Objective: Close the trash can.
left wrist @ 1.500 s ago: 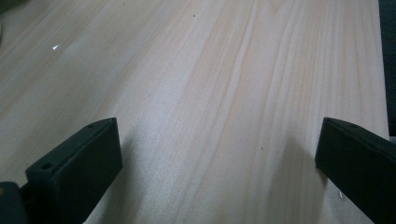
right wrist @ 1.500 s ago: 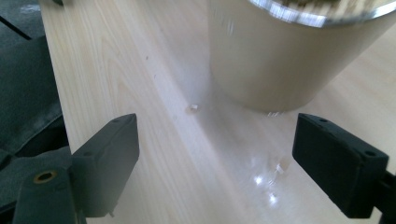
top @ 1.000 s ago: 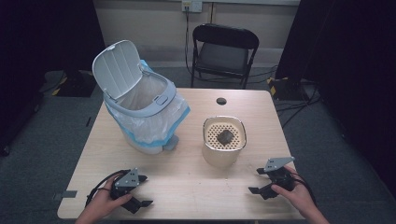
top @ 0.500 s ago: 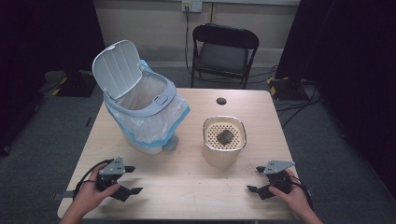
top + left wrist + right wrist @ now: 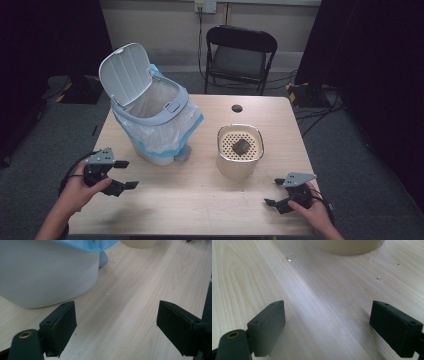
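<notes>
Wooden table (image 5: 200, 210), high view: white pedal bin (image 5: 150, 125) w/ blue-edged liner stands at left-centre, lid (image 5: 124, 74) tipped up and back. Cream container (image 5: 240, 152) w/ perforated insert stands to its right, apart from it; dark lump (image 5: 242, 146) rests on the insert. Left tool (image 5: 122, 175) is held in the hand above the table's near-left part, just in front of the bin, jaws apart, nothing between them. Right tool (image 5: 272, 192) sits low at near-right, in front of the container, jaws spread, empty. Black cap or grommet (image 5: 237, 108) lies near the far edge; folding chair (image 5: 240, 55) behind.

Left gripper view: both jaws stand wide w/ bare wood between. Bin wall fills upper left, liner hem above it, pedal beyond. Container base shows at top.

Right gripper view: jaws wide, empty. Container base lies ahead, not touched. Crumbs are scattered on the wood.

Risks (judgement):
- Bin is light and its raised lid leans back; a push from the left tool could slide or tip it.
- Liner hem hangs loose; a jaw could snag it and drag it off the rim.
- Container is tall; a one-sided nudge from the right tool could topple it and spill the lump.
- Trailing cables could catch the table edge.

Markings: no brand, label or legible writing on bin, container or tools.
</notes>
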{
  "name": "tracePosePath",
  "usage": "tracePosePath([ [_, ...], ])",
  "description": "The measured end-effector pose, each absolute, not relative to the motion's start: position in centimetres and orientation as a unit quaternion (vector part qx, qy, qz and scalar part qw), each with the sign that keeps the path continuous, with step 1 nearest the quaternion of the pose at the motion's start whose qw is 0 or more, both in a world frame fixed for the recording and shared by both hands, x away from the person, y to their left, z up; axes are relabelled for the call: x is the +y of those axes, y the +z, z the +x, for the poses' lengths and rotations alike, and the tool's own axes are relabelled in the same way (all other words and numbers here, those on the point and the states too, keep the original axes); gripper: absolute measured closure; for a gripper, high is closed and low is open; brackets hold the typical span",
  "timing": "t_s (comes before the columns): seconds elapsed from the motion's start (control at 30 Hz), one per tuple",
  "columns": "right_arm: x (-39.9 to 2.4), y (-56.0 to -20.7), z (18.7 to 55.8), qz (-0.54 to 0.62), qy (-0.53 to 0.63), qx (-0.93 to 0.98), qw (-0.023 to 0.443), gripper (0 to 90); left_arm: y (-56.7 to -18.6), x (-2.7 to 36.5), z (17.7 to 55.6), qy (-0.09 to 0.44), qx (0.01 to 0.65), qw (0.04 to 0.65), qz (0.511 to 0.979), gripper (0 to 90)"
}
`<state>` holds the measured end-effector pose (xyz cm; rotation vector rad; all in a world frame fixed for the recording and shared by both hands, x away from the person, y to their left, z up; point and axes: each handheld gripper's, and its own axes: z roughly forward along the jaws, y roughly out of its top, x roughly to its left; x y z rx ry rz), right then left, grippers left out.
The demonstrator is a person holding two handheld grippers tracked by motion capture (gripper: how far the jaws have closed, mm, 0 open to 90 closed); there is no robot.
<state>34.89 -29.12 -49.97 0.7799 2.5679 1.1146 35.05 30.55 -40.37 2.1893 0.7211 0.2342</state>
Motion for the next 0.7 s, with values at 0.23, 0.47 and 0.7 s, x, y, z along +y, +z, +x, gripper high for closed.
tracePosePath([
  [0.23, -29.1, -50.0, 34.9, 0.267, 0.381, 0.877, 0.118, 12.7, -37.2, 32.1, 36.2, 0.102, 0.301, 0.405, 0.858, 15.9],
  [0.47, -29.1, -50.0, 34.9, 0.266, 0.381, 0.877, 0.118, 12.7, -33.1, 33.8, 37.9, 0.123, 0.316, 0.416, 0.844, 15.9],
  [0.7, -29.1, -50.0, 34.9, 0.267, 0.381, 0.877, 0.118, 12.7, -29.8, 35.4, 39.6, 0.137, 0.329, 0.418, 0.836, 15.8],
])
